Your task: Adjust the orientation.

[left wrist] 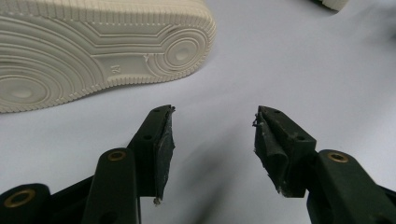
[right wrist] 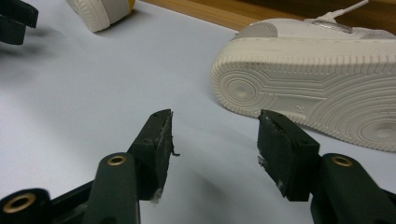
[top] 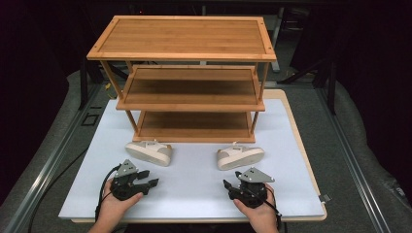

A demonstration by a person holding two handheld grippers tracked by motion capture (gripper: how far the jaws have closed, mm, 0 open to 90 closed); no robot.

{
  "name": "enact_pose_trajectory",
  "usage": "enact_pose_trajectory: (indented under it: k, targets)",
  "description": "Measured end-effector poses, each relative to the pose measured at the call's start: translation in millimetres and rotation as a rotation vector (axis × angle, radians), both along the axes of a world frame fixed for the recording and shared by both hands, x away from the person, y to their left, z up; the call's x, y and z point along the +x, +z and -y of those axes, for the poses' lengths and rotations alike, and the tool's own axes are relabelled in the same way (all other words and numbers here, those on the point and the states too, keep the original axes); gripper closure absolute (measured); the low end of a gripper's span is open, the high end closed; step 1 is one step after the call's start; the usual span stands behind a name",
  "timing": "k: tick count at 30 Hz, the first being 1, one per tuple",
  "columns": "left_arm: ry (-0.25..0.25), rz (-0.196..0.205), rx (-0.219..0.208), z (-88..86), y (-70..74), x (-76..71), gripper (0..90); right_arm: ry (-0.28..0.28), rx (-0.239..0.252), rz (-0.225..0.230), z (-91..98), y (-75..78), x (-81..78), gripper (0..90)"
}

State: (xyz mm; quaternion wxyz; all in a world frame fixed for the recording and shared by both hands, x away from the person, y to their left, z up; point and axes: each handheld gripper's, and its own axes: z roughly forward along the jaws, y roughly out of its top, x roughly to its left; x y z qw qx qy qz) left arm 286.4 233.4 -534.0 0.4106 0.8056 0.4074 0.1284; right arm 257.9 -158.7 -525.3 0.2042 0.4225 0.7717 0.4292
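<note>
Two white sneakers lie on their sides on the pale table top, soles toward me. The left shoe (top: pixel 149 151) rests just ahead of my left gripper (top: pixel 151 178); its ribbed sole (left wrist: pixel 88 51) shows up close at upper left in the left gripper view. The right shoe (top: pixel 239 156) lies ahead of my right gripper (top: pixel 228 189), with its sole (right wrist: pixel 322 88) at upper right in the right gripper view. Both grippers hover low over the table, jaws apart and empty: left gripper (left wrist: pixel 212 126), right gripper (right wrist: pixel 215 128). A hand holds each one.
A three-tier wooden shoe rack (top: pixel 187 77) stands at the back of the table (top: pixel 194 199), its shelves bare. Dark surroundings and grey floor ring the table. A metal rail (top: pixel 53 160) runs along the left.
</note>
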Motion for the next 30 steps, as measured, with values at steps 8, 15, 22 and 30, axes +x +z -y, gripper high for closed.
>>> enact_pose_trajectory:
  k: [8, 15, 22, 30]
  targets:
    - [-0.006, -0.02, -0.015, -1.6, 0.8, -0.3, 46.1, -0.009, -0.002, -0.005, -0.1, -0.4, 1.3, 44.3]
    - [0.008, -0.031, -0.044, 0.0, 2.1, 2.4, 46.1, -0.023, -0.001, 0.001, 4.2, 1.0, 0.4, 44.1]
    - [0.041, -0.044, -0.051, -7.1, 4.8, 4.3, 45.8, -0.035, 0.015, -0.004, 5.9, 0.5, 1.4, 44.6]
    - [0.062, -0.029, -0.066, -8.3, 22.3, 9.1, 46.6, -0.043, 0.011, 0.003, 4.9, 0.4, 0.6, 44.8]
